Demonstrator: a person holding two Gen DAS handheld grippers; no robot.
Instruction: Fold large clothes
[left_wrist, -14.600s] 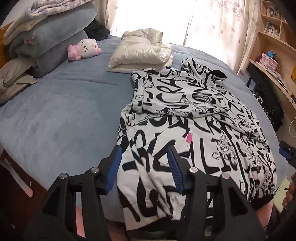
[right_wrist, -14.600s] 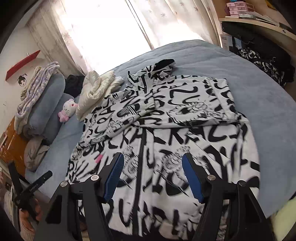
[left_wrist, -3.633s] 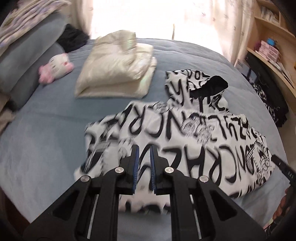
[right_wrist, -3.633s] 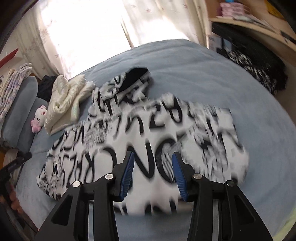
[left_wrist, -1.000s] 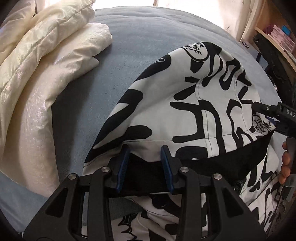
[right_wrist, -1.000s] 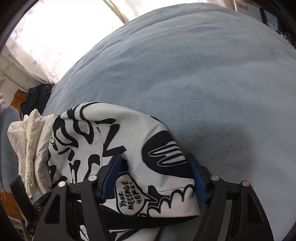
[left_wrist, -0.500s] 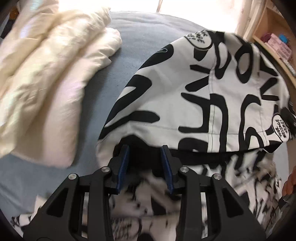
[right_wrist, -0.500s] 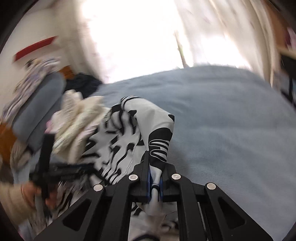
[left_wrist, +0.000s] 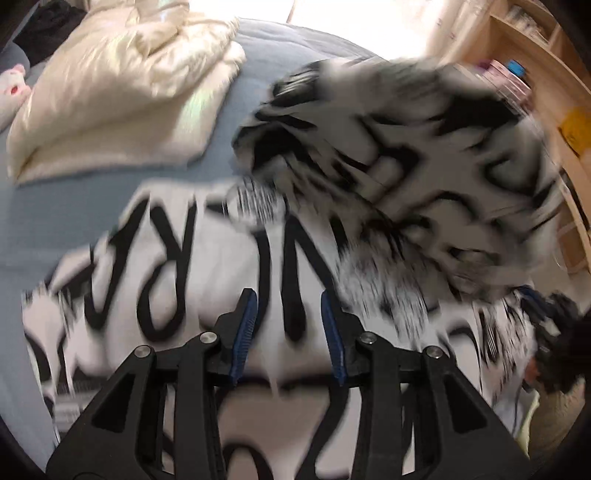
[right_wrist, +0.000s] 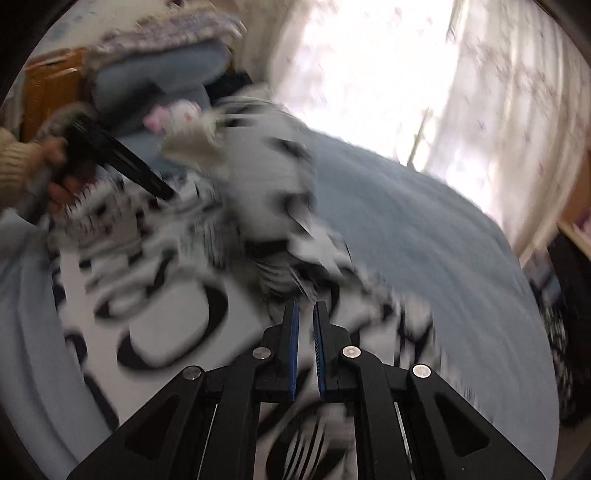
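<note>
Hoodie (left_wrist: 229, 280), white with heavy black lettering, lies across the blue bed (left_wrist: 92, 192) in the left wrist view, its folded body spread below and beyond the left gripper (left_wrist: 288, 325), whose blue fingers (left_wrist: 243, 328) stand apart with only printed cloth behind the gap and nothing that I can see pinched; whether a hidden edge is held there is not clear. Up and to the right the hood (left_wrist: 406, 140) is lifted off the bed in a blur, and a folded cream jacket (left_wrist: 122, 92) sits well apart at upper left. From the right wrist view, the right gripper (right_wrist: 306, 332) has its fingers drawn together, and the hood (right_wrist: 266, 184) rises straight from their tips, so it looks nipped by its edge, though blur hides the exact contact. The left gripper (right_wrist: 162, 192) reaches in from the left in a hand (right_wrist: 55, 177). The step in hand seems to be laying the hood down over the folded body: it would go best carried low and flat, its edge kept taut between both sides, landed square on the body and released only once it lies without a ridge.
</note>
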